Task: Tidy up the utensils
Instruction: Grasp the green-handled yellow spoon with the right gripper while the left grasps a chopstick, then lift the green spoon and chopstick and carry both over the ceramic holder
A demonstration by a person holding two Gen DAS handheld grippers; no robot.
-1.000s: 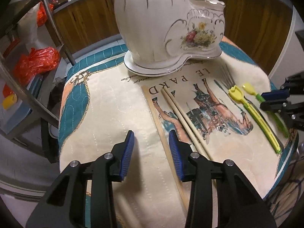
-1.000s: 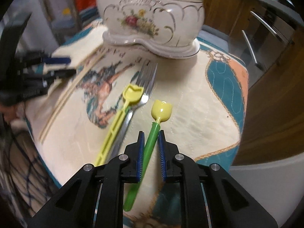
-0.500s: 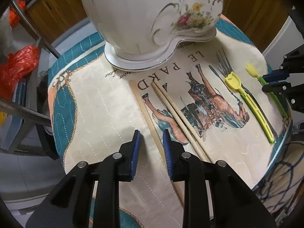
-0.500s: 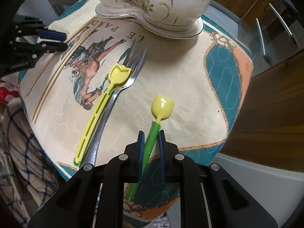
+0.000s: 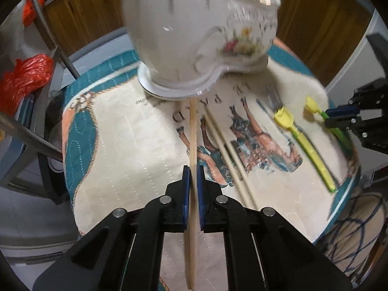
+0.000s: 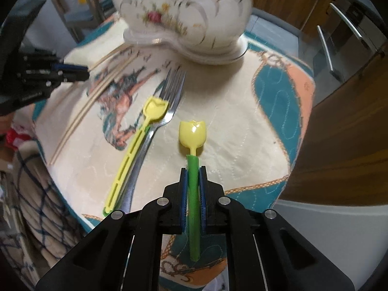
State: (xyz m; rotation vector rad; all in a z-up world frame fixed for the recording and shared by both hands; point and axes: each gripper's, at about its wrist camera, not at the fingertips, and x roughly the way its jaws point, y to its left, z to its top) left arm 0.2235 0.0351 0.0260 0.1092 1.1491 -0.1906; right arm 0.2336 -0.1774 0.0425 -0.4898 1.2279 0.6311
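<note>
At lower centre of the left wrist view, the left gripper is clamped on one chopstick, whose tip nears the ceramic holder. Lower centre in the right wrist view, the right gripper is closing on the green-stemmed tulip spoon. Both grips sit off-centre, so either utensil may pivot and strike the holder's rim.

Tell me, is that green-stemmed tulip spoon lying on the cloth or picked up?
Picked up: the right hand-held gripper clamps the spoon stem.
</note>
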